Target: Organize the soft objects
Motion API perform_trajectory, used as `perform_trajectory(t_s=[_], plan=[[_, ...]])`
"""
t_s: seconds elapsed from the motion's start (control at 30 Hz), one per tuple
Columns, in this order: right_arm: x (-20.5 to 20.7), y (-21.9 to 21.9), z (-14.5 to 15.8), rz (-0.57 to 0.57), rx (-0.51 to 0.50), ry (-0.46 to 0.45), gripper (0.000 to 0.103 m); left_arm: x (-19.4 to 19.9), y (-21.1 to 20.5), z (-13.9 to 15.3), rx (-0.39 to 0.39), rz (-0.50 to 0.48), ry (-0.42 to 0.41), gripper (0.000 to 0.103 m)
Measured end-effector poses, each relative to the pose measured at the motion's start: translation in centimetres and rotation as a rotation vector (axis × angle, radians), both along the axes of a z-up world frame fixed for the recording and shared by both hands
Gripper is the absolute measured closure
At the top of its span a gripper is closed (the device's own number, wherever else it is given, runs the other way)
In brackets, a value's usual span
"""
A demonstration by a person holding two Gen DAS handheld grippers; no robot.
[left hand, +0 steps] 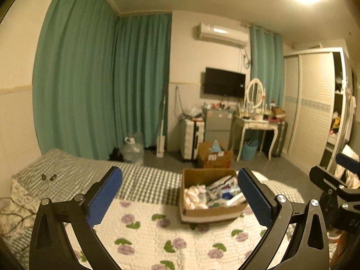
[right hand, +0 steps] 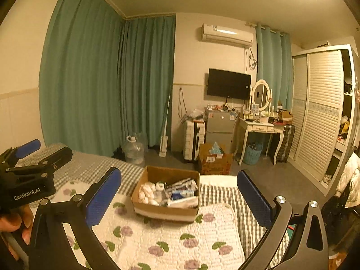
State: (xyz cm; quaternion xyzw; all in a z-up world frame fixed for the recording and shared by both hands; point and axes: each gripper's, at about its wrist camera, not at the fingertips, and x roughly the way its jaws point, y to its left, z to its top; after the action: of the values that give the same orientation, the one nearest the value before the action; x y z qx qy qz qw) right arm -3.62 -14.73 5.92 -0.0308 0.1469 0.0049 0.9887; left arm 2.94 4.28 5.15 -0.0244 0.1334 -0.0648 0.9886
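An open cardboard box stands on the bed; it also shows in the right wrist view. It holds a white fluffy soft item at its left and several packets at its right. My left gripper is open and empty, held above the bed short of the box. My right gripper is open and empty, also short of the box. The left gripper shows at the left of the right wrist view. The right gripper shows at the right edge of the left wrist view.
The bed has a floral quilt over a checked sheet. Beyond the bed's foot are a cardboard box on the floor, a water jug, a suitcase, a dressing table and a wardrobe.
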Motion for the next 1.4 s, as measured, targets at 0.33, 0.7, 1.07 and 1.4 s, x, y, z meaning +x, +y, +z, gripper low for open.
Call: perform_trajectory(t_s=[0.33, 0.7, 1.07, 1.4], plan=[[1.8, -0.9, -3.0, -0.024, 0.040, 0.065, 0.000, 0.8, -0.3, -2.0, 0.010, 0.013, 0.051, 0.000], [2.5, -1.2, -3.9, -0.031, 0.037, 0.090, 0.000, 0.9, -0.6, -2.6, 0.010, 0.005, 0.072, 0.000], [2.5, -1.6, -4.3, -0.033, 0.041, 0.097, 0.000, 0.8, -0.7, -2.6, 0.012, 0.001, 0.076, 0.000], [2.5, -1.6, -4.5, -0.032, 0.038, 0.099, 0.000, 0.7, -0.8, -2.6, 0.001, -0.021, 0.085, 0.000]])
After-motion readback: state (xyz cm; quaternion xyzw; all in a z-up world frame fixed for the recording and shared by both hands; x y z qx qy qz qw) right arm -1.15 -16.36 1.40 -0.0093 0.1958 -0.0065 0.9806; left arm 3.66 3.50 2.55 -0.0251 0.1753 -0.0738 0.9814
